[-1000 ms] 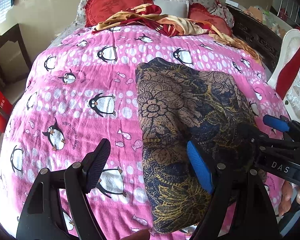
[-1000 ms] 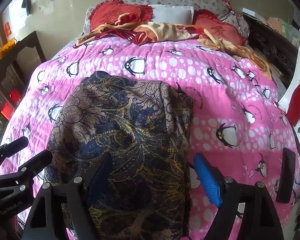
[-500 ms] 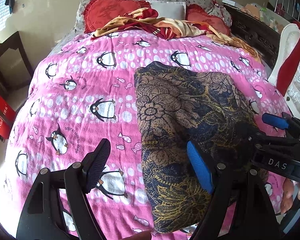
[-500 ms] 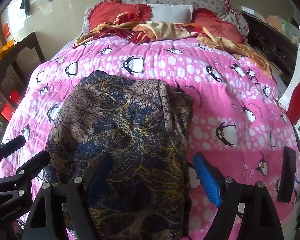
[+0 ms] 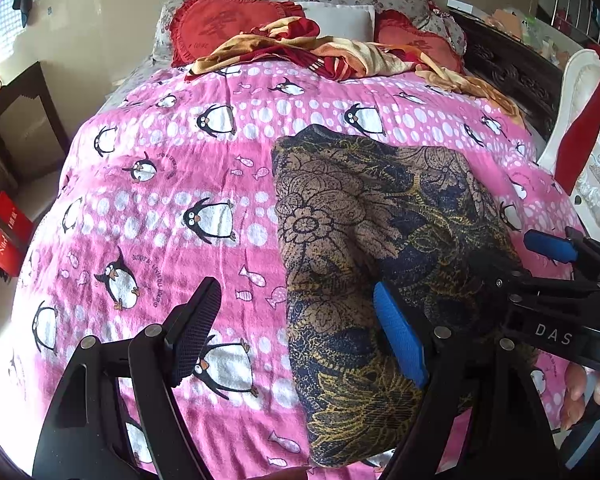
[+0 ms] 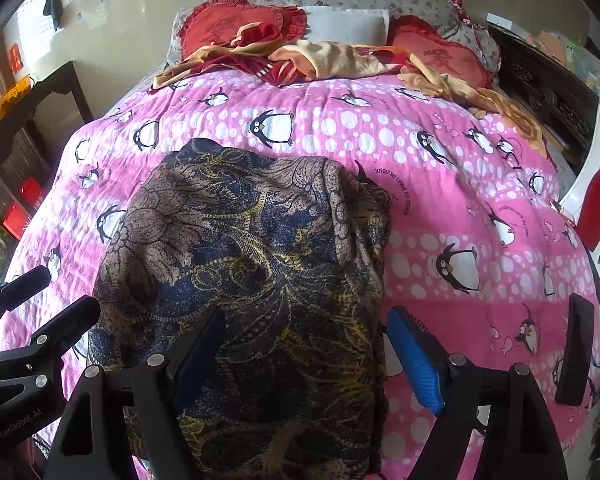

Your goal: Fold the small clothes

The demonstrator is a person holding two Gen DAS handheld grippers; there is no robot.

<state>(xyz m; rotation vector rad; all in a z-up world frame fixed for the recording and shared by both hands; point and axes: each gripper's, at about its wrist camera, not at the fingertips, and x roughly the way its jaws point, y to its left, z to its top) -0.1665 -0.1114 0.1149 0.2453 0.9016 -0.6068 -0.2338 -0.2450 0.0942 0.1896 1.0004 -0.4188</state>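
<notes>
Patterned garment (image 5: pixel 364 248) lies folded on our penguin blanket (image 5: pixel 172 184), so both grippers (image 5: pixel 296 332) (image 6: pixel 308 352) hover with jaws apart, probably holding nothing.

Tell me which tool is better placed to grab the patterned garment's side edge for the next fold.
Probably the right tool: it is open and straddles the patterned garment's right edge, one finger over cloth, the other over the pink blanket. The left tool straddles the opposite edge similarly, so it is a close call.
</notes>
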